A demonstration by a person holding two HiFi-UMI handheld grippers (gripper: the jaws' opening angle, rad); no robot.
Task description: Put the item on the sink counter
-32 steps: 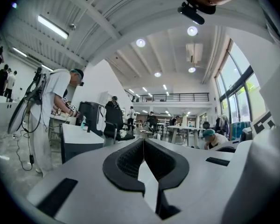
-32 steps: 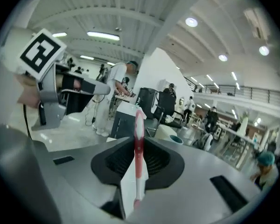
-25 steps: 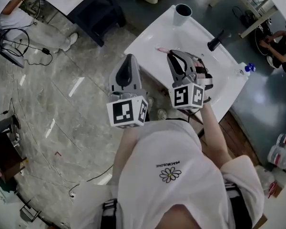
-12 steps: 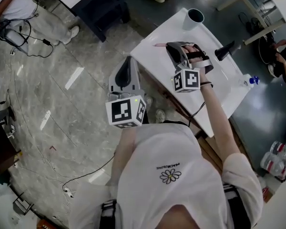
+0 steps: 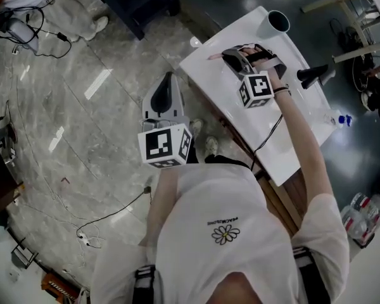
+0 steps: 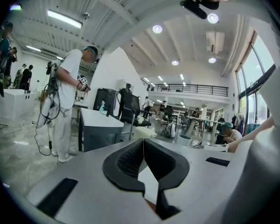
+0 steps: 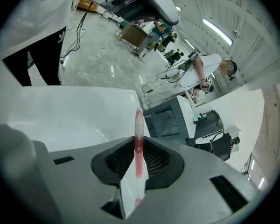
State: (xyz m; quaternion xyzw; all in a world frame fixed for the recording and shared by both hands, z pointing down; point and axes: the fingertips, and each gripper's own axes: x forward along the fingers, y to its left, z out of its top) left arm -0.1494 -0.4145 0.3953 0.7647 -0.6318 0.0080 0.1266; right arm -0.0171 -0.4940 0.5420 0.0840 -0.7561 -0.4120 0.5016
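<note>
Pink-and-white is what's being carried: a thin pink-and-white plastic stick (image 7: 138, 139), toothbrush-like, is clamped by the right tongs (image 5: 227, 56), which are closed narrow on it. Its tip is seen poking out past the pads, over the near-left corner of the glossy white worktop (image 5: 266, 144). Whether the worktop is actually touched by it can't be told.

The left tongs (image 6: 143, 143) are pressed fully together with nothing between them, and are held out over the grey marble floor (image 5: 82, 106), just beside the worktop's edge.

Stuff around on the worktop:
- a white round cup with a dark inside (image 5: 275, 23) is parked at the far corner, beyond the right tongs and apart from them
- a black angled faucet (image 5: 313, 75) is mounted along the far edge, near the gripping hand
- a small clear bottle with a blue cap (image 5: 343, 120) is set further along that edge, well apart from the stick

A black cable (image 5: 269, 135) is draped across the worktop below the arm. Thin black floor cables (image 5: 107, 217) are strewn around. In the left gripper view a person in white clothes (image 6: 67, 101) is seen standing by a grey table (image 6: 98, 129).
</note>
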